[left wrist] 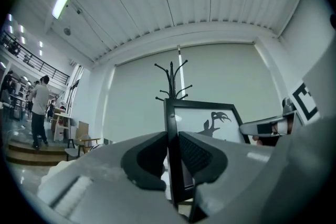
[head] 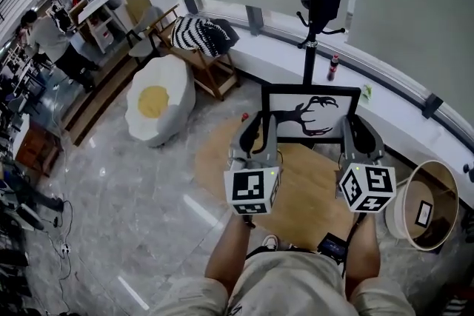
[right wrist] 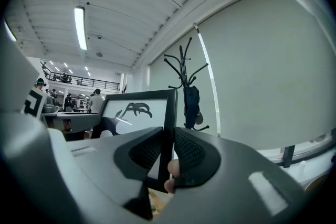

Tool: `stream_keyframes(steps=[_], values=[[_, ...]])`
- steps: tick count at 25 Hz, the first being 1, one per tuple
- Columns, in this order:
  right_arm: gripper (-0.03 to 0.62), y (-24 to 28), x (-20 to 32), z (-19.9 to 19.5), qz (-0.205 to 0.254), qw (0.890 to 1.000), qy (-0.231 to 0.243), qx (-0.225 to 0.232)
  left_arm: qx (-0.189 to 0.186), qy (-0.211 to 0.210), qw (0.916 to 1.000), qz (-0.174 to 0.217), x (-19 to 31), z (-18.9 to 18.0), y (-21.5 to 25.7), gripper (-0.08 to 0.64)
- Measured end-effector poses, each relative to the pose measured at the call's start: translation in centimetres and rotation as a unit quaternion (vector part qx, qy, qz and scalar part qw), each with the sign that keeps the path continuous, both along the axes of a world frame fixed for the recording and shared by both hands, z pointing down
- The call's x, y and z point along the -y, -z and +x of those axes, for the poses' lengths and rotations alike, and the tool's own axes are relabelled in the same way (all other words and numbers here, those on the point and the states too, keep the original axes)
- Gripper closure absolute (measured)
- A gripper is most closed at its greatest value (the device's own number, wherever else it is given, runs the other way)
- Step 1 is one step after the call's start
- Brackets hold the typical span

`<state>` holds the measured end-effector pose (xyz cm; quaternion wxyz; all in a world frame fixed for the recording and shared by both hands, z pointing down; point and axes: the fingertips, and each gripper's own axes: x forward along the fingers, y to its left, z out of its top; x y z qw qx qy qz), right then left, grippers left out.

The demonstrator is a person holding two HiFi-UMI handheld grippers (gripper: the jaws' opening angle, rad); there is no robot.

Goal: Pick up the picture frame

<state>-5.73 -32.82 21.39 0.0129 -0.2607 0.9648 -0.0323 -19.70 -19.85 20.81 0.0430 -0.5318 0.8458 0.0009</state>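
Both forearms reach forward from the bottom of the head view, side by side and level. The left hand-held gripper (head: 257,131) is clamped on the left edge of the picture frame (head: 311,115), and the right hand-held gripper (head: 359,131) on its right edge. The frame stands upright at centre, off the floor and over a round tan mat (head: 304,196). A coat stand (head: 315,4) rises close behind, a basket (head: 433,181) sits at lower right, and open floor lies to the left. Only the gripper views show the pads pressing on the black edges.
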Motion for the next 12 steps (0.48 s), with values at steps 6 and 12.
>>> stream_keyframes(steps=[6,12], values=[[0.522,3.2,-1.7,0.8,0.034,0.999,0.002,0.028,0.041,0.001,0.9981,0.045,-2.0,1.2,3.6,0.480],[0.520,6.0,-3.3,1.9,0.077,0.996,-0.007,0.047,0.054,-0.001,0.9953,0.080,-3.6,2.2,5.9,0.480]])
